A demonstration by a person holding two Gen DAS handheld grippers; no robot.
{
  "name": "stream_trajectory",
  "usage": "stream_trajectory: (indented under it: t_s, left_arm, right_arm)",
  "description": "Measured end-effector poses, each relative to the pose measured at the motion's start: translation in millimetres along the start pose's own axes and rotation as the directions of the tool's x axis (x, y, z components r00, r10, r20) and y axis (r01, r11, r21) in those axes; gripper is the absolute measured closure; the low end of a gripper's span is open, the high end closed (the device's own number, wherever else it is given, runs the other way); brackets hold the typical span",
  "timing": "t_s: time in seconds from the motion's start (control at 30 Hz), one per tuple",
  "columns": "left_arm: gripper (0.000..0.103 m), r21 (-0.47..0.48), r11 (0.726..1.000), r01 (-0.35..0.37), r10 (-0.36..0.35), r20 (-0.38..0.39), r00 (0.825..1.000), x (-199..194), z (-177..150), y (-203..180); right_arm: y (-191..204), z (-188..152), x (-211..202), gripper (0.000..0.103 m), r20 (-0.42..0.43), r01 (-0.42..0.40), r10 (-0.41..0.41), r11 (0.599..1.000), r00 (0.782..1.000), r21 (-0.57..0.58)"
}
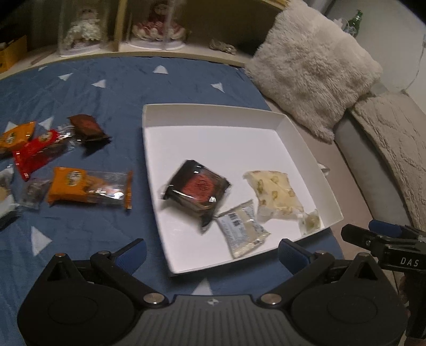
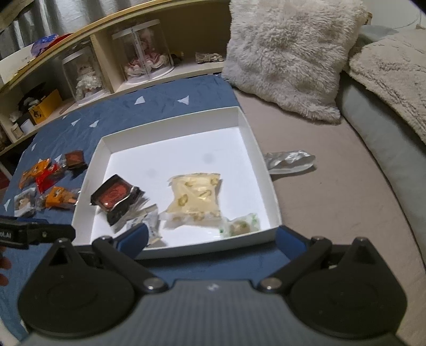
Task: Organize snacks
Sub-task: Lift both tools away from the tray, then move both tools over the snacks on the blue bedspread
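Observation:
A white shallow box (image 1: 210, 115) (image 2: 262, 159) lies on the blue cloth. In it lie a black-and-red packet (image 1: 197, 187) (image 2: 114, 197), a pale nougat packet (image 1: 274, 194) (image 2: 195, 197), a small clear packet with a label (image 1: 241, 229) and a small greenish sweet (image 1: 311, 221) (image 2: 241, 226). Left of the box lie loose snacks: orange packets (image 1: 80, 186) (image 2: 60, 198), a red packet (image 1: 33, 153) and a dark brown one (image 1: 86, 126) (image 2: 74, 159). My left gripper (image 1: 211, 252) is open and empty before the box's near edge. My right gripper (image 2: 211, 238) is open and empty at the box's near edge.
A fluffy white cushion (image 1: 311, 66) (image 2: 285, 53) and a beige blanket (image 2: 391, 71) lie right of the box. A crumpled silver wrapper (image 2: 290, 159) lies on the grey bed beside the box. Shelves with dolls under clear domes (image 1: 157, 24) (image 2: 145, 53) stand behind the cloth.

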State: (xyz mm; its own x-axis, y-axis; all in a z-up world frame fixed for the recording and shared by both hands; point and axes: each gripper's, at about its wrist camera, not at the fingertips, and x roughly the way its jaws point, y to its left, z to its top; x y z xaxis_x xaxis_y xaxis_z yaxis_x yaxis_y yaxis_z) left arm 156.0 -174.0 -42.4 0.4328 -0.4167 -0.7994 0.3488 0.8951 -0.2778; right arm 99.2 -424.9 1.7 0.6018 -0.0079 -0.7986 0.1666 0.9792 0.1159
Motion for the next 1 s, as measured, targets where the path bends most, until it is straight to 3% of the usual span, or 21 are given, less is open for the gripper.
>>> stream_trajectory:
  t_s: [0.47, 1.0]
  left_arm:
    - [0.0, -0.056, 0.993, -0.105, 0.108, 0.044, 0.993, -37.1, -7.5, 77.4]
    - [0.0, -0.188, 0.958, -0.218, 0.236, 0.078, 0.969, -70.5, -19.9, 179.6]
  right_arm:
    - [73.3, 6.1, 11.0, 0.001, -0.009, -0.079, 0.079, 0.995, 0.997, -0.055]
    - [166.9, 15.1, 41.3, 0.001, -0.015, -0.194, 0.193, 0.976, 0.981, -0.1]
